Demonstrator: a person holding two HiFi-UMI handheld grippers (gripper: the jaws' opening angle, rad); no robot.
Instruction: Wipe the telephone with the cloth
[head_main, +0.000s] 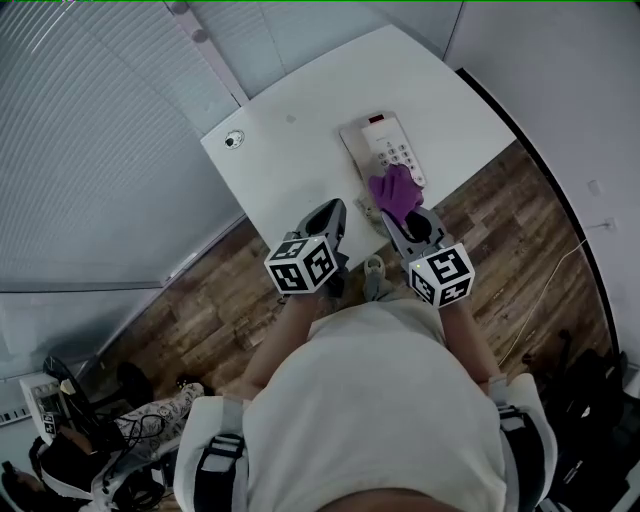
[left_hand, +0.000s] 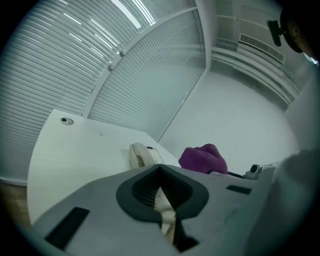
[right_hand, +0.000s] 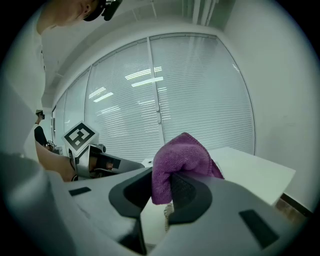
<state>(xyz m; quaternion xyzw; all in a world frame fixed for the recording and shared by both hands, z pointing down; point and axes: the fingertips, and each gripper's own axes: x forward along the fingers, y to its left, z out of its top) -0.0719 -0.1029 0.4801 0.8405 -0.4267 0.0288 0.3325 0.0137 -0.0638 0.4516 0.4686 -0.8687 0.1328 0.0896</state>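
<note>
the left hand-held gripper (head_main: 333, 210) is held at the near edge of the white tabletop (head_main: 290, 160), its jaws brought fully together with nothing gripped between them. a small round fitting (head_main: 234, 139) is seen set into the tabletop well ahead of it, to its left. ahead of it and to its right, the cream telephone (head_main: 385, 148) is laid flat, with its handset in place. a purple cloth (head_main: 395, 192) is clamped, bunched, in the jaws of the right hand-held gripper (head_main: 408, 225) and is held over the telephone's near end, just past that gripper's tips; whether contact is made cannot be told.
</note>
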